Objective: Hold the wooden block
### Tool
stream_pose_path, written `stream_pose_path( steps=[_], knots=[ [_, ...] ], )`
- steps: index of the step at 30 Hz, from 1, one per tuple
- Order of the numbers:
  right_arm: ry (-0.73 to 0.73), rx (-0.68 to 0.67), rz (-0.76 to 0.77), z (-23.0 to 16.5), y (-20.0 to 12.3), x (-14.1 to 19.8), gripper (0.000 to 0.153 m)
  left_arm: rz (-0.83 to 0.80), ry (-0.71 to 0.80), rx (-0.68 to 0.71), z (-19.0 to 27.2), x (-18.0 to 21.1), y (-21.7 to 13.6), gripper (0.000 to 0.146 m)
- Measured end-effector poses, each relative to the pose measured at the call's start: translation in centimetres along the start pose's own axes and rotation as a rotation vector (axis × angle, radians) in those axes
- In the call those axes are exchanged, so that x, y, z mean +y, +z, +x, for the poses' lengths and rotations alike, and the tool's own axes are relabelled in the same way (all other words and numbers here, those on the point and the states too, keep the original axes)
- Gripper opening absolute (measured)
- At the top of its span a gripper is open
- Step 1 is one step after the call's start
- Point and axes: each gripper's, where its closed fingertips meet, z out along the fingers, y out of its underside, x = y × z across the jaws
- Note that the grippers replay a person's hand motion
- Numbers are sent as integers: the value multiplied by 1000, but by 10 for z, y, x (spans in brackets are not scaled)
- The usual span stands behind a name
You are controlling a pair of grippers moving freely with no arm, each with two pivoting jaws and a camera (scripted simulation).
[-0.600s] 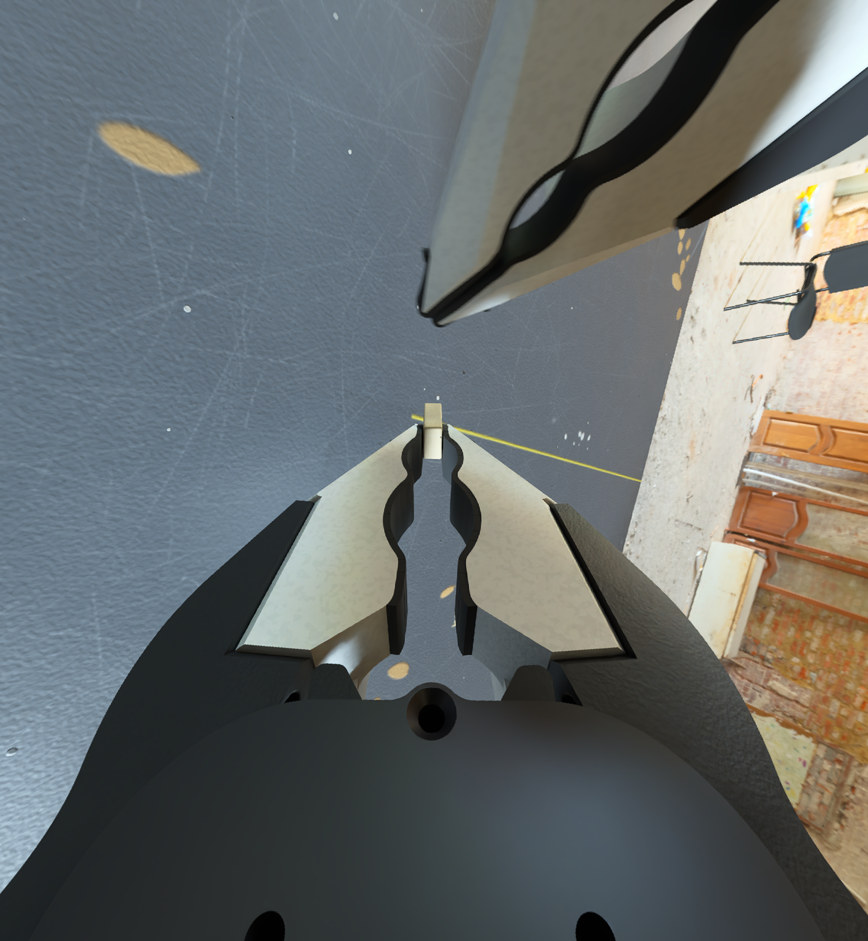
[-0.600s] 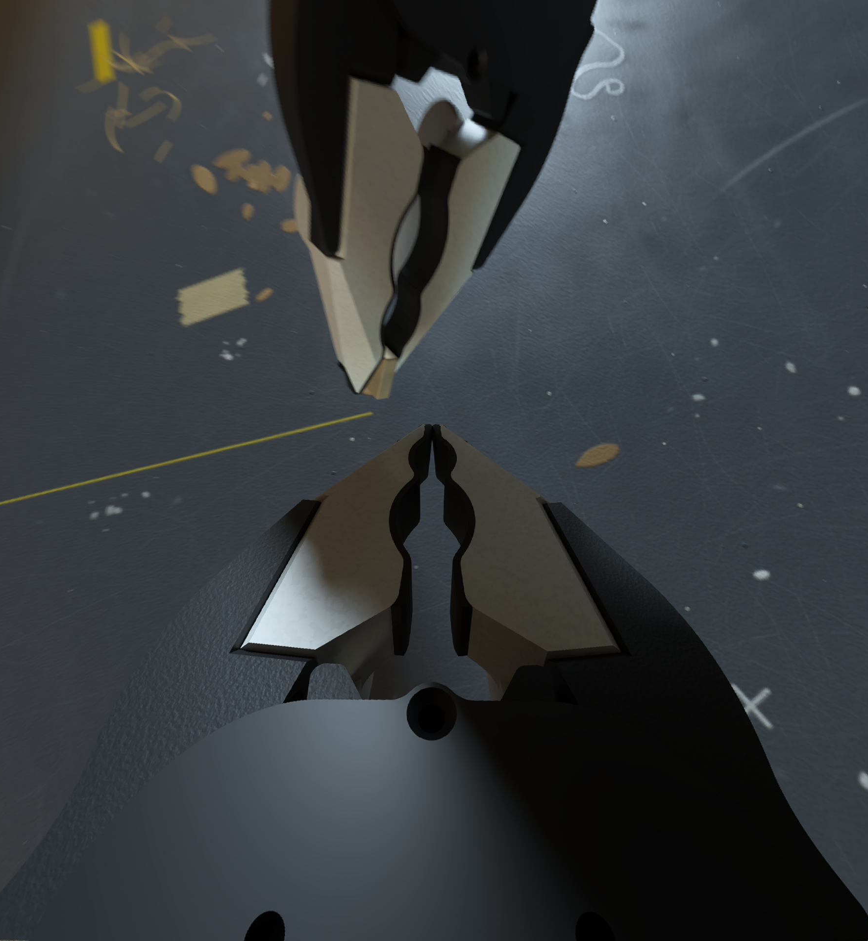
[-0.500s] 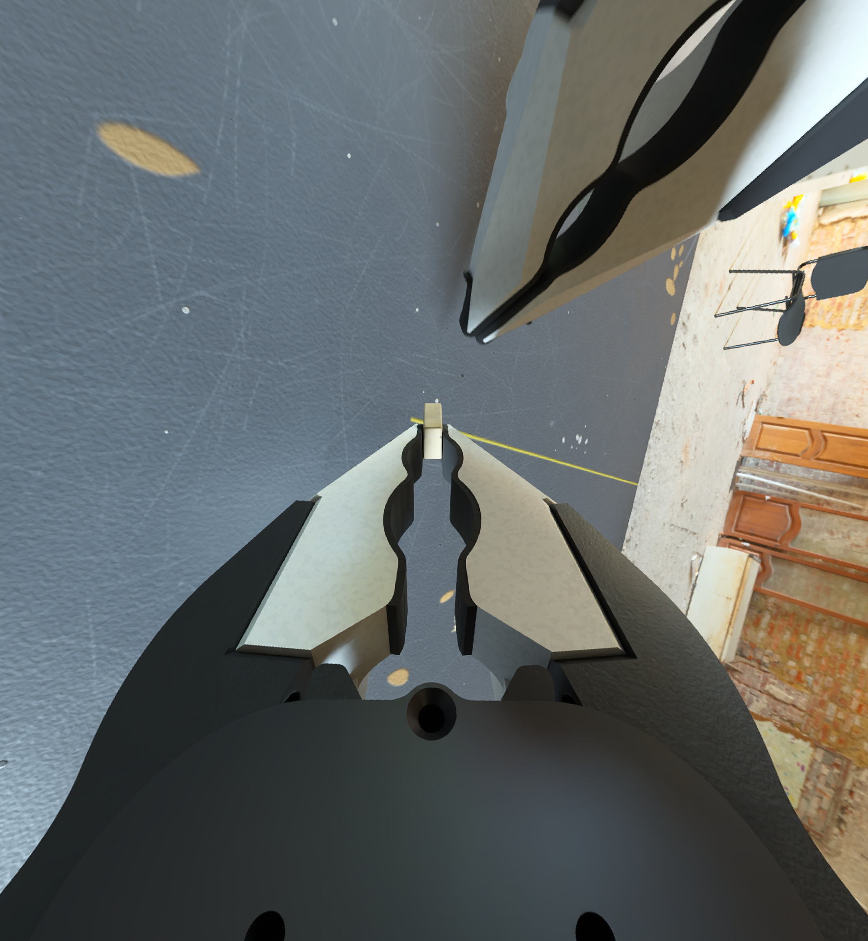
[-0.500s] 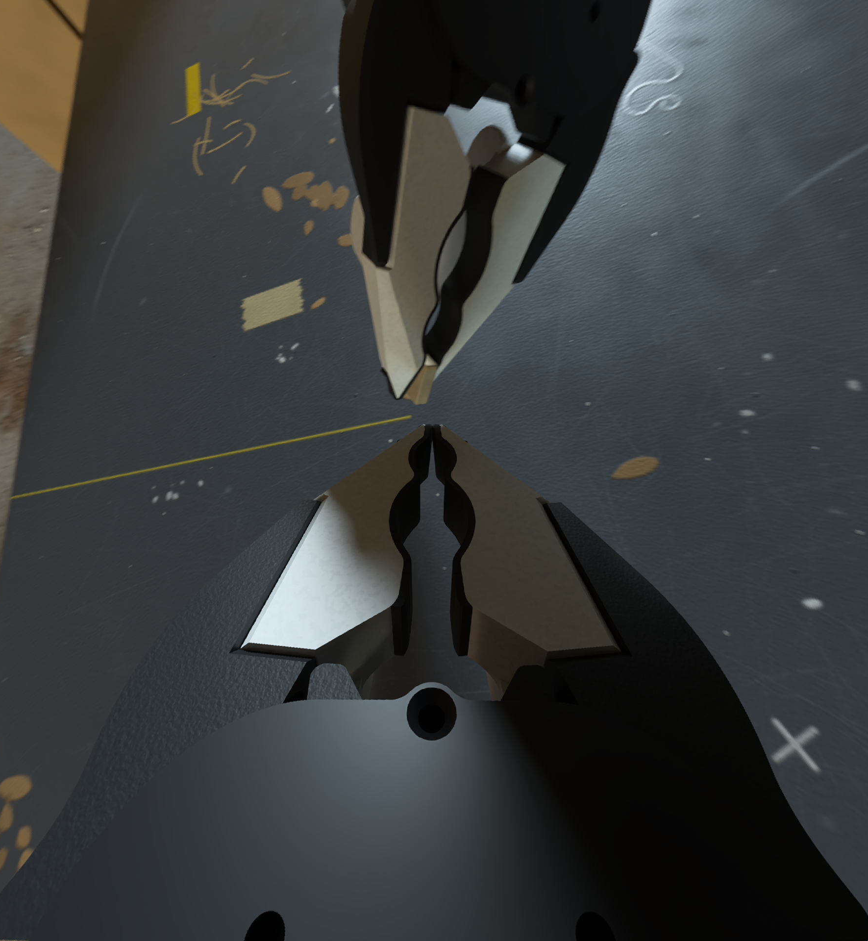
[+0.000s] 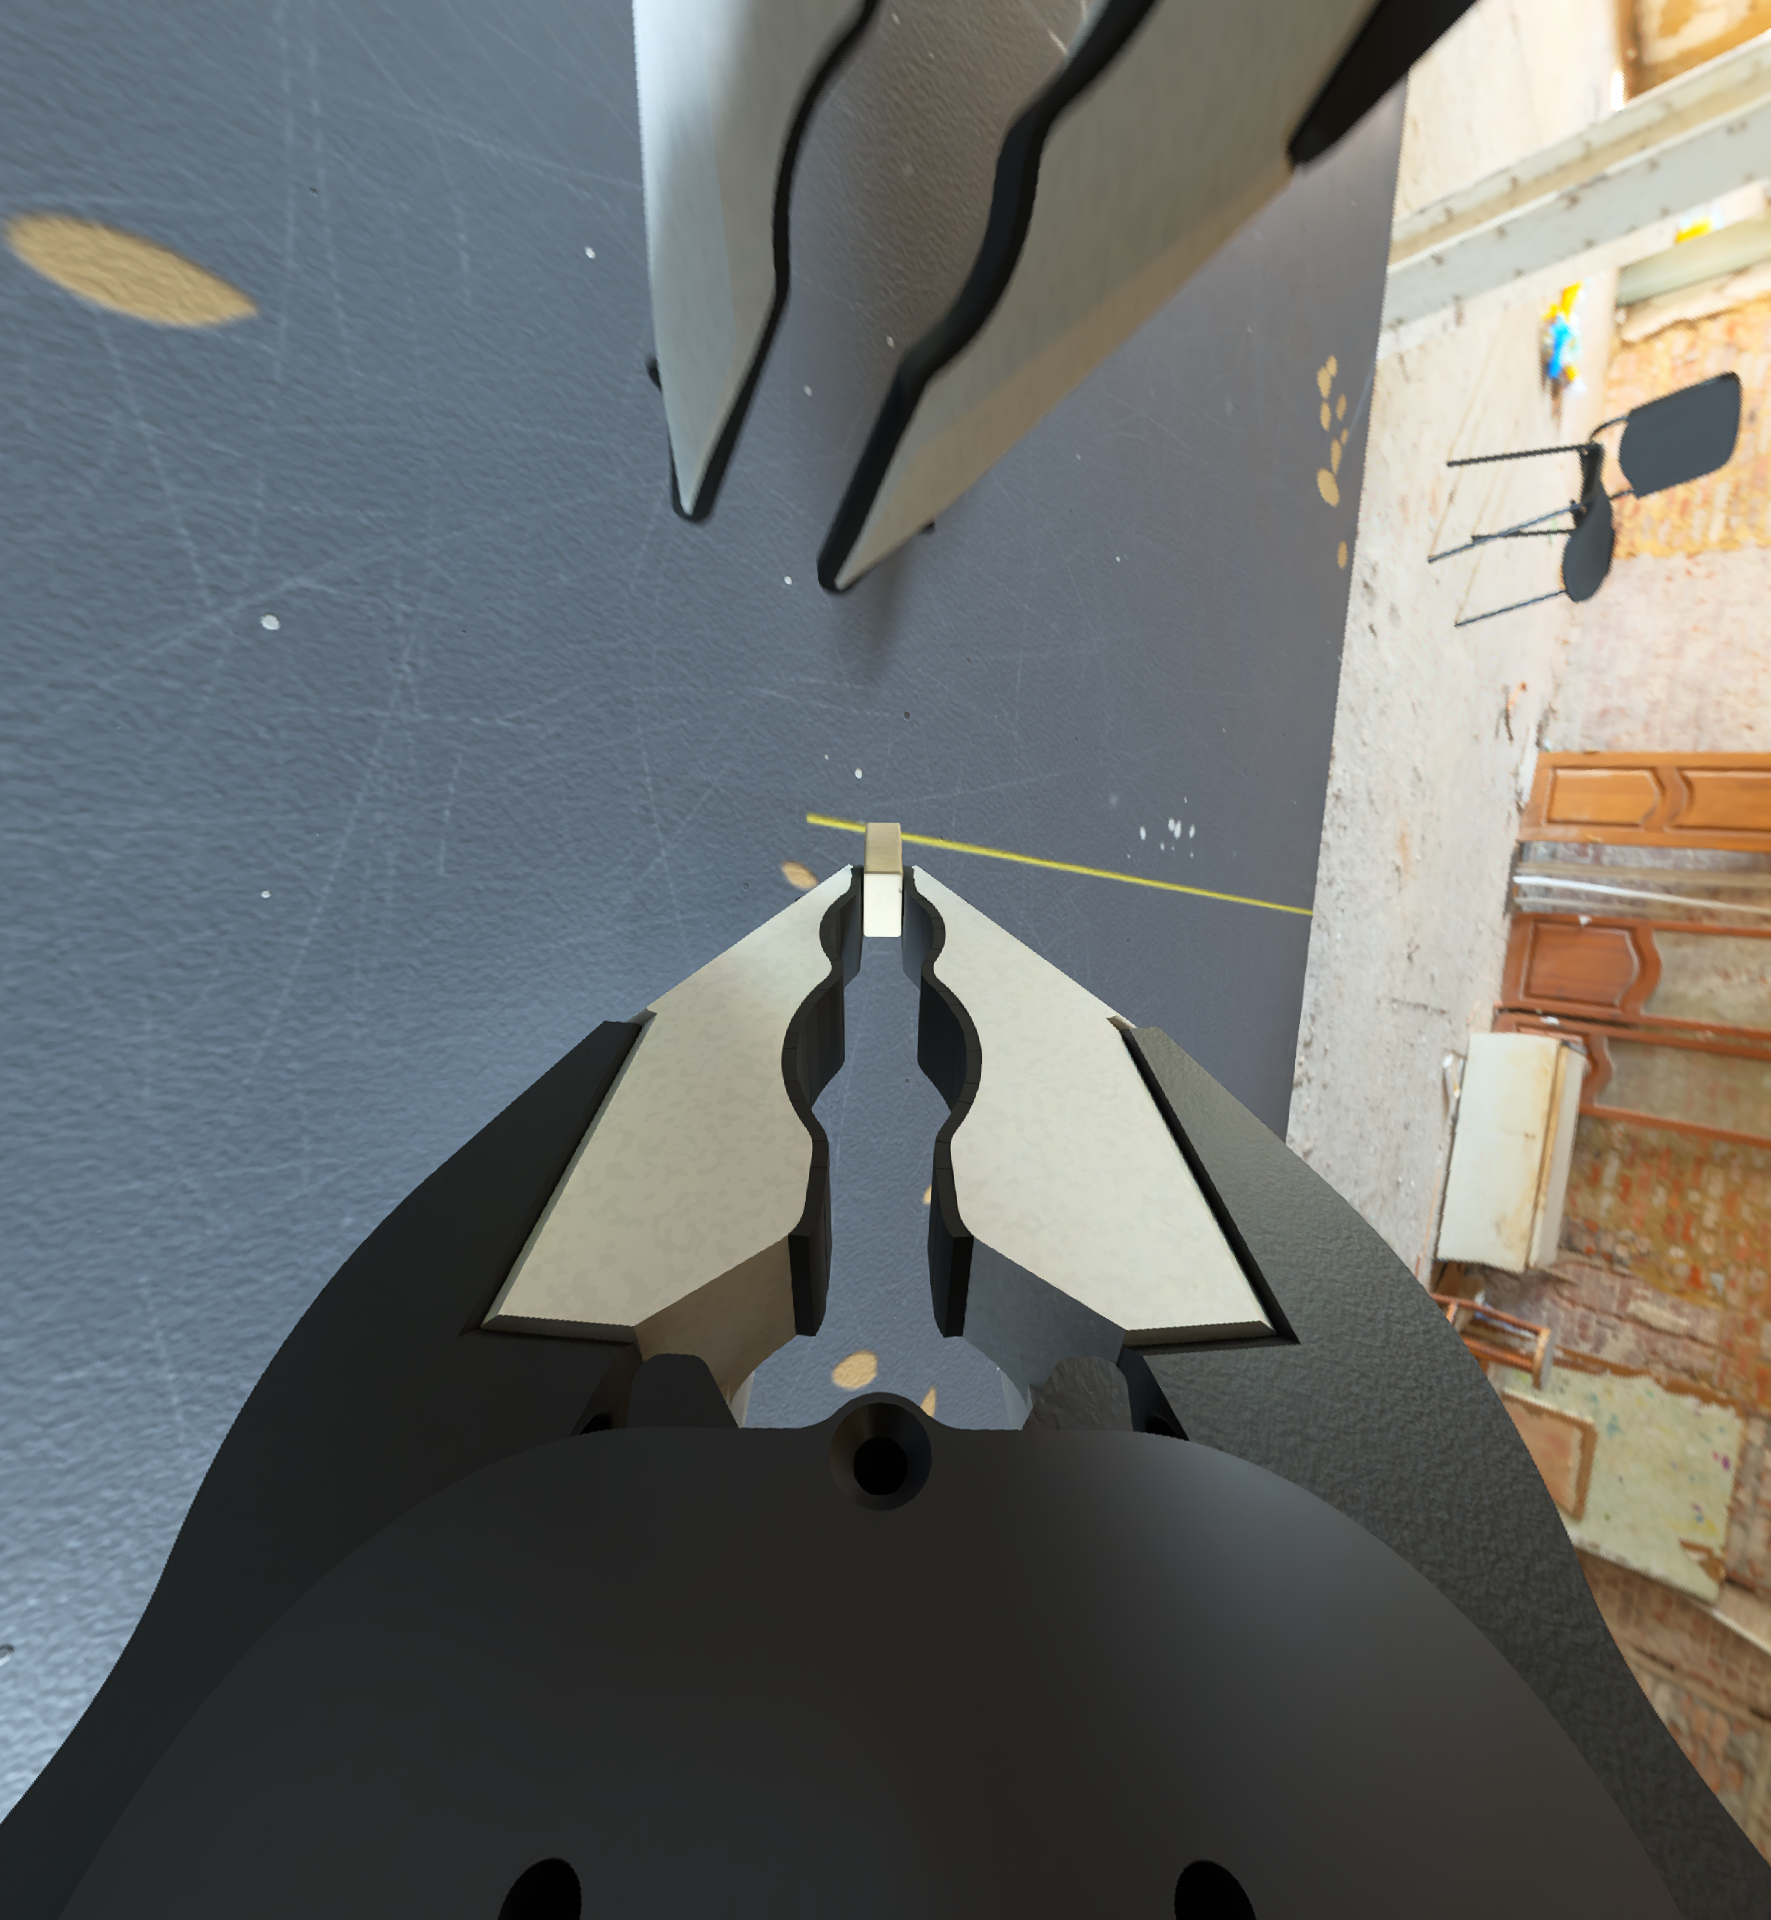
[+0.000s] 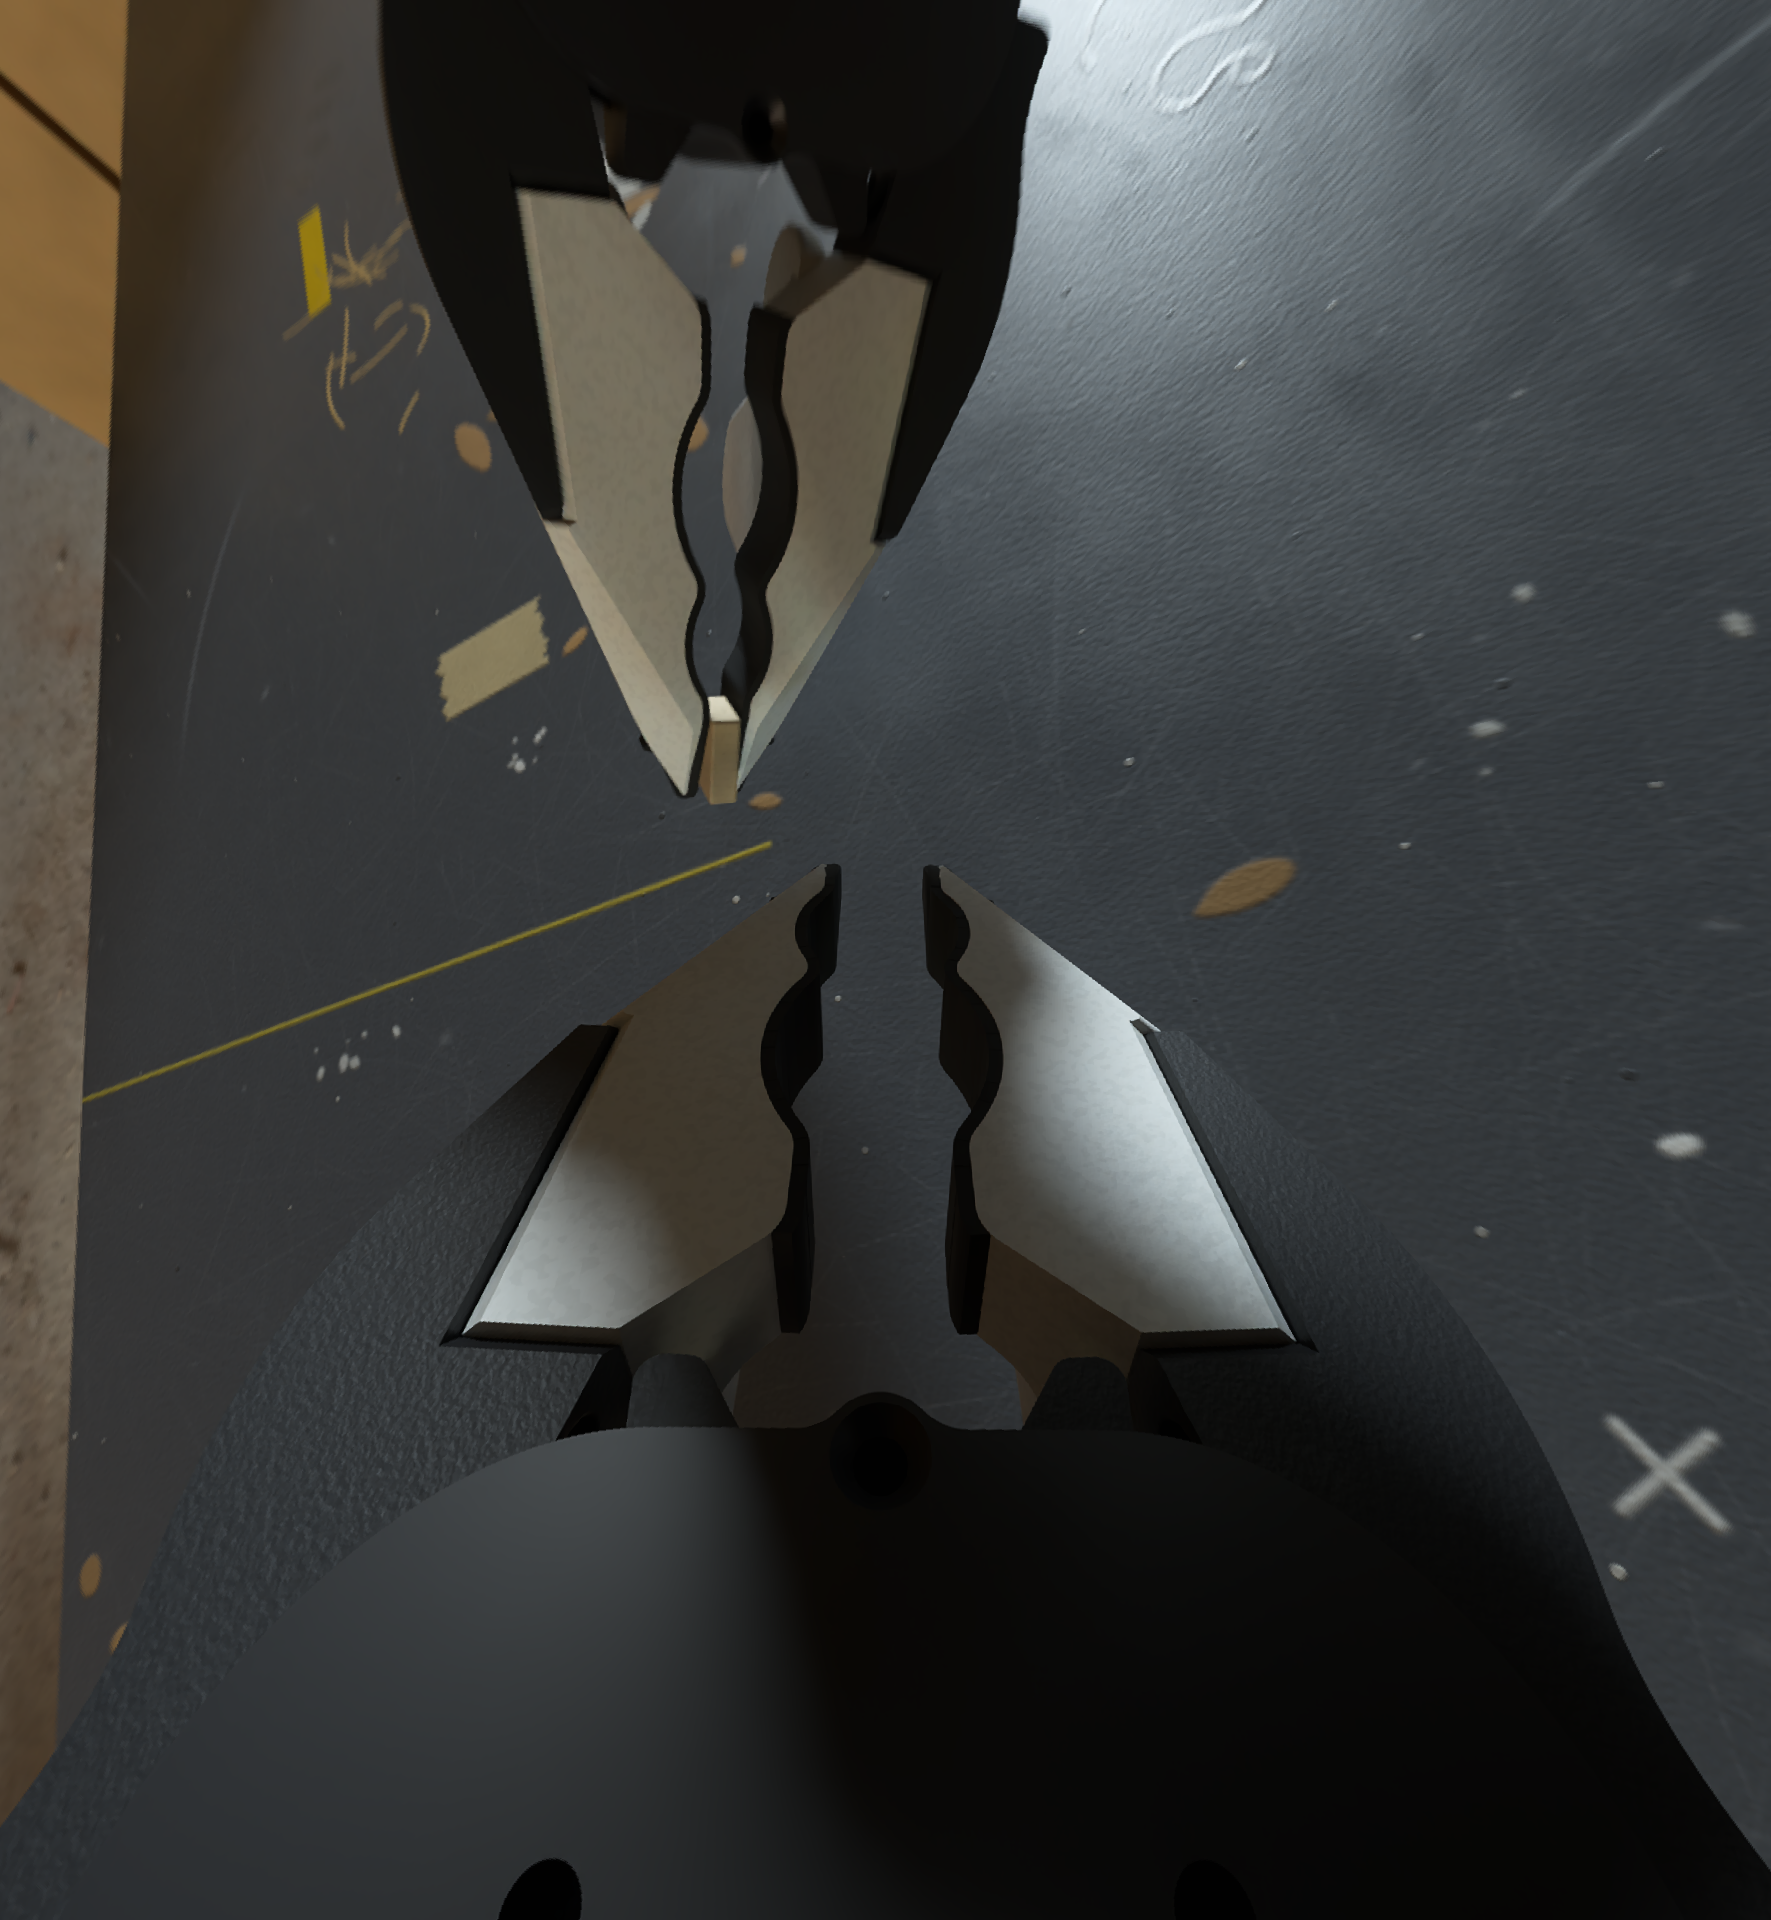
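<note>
A small pale wooden block [image 5: 882, 885] is pinched between the tips of my left gripper [image 5: 882, 881], which is shut on it above the dark tabletop [image 5: 289, 727]. In the right wrist view the same block [image 6: 722, 750] shows at the tips of the left gripper [image 6: 720, 764], which points toward the camera. My right gripper [image 6: 881, 881] is open and empty, its tips a short way in front of the block and apart from it. In the left wrist view the right gripper [image 5: 756, 540] hangs from the top with a clear gap between its fingers.
The dark scratched tabletop carries tan flecks [image 5: 128, 272], a thin yellow line [image 6: 424, 971] and a white cross mark [image 6: 1668, 1473]. The table edge [image 5: 1317, 935] runs down the right of the left wrist view, with a black chair [image 5: 1608, 488] and wooden door panels [image 5: 1691, 800] beyond.
My right gripper has opened from shut and turned to face the block. The left gripper still holds the block and has barely moved.
</note>
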Motion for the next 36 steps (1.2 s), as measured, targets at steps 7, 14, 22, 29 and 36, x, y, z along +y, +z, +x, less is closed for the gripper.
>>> stream_pose_path(
  steps=[7, 14, 22, 29, 36],
  knots=[
    [-22, 18, 45, 7, -9, 2, 18, 27, 85, 104, -1, 4, 2, 6],
    [-166, 35, -72, -3, 24, 11, 12, 49, 109, 157, -1, 10, 3, 6],
    [-116, 152, -75, 25, 4, 19, 0, 86, 89, 137, -6, 4, 2, 6],
    [-297, 4, 32, -28, -4, -4, 10, 82, 79, 153, -2, 3, 6, 6],
    [-333, -220, -233, -78, 34, 12, 0, 67, 96, 144, 1, 4, 9, 6]
  ],
)
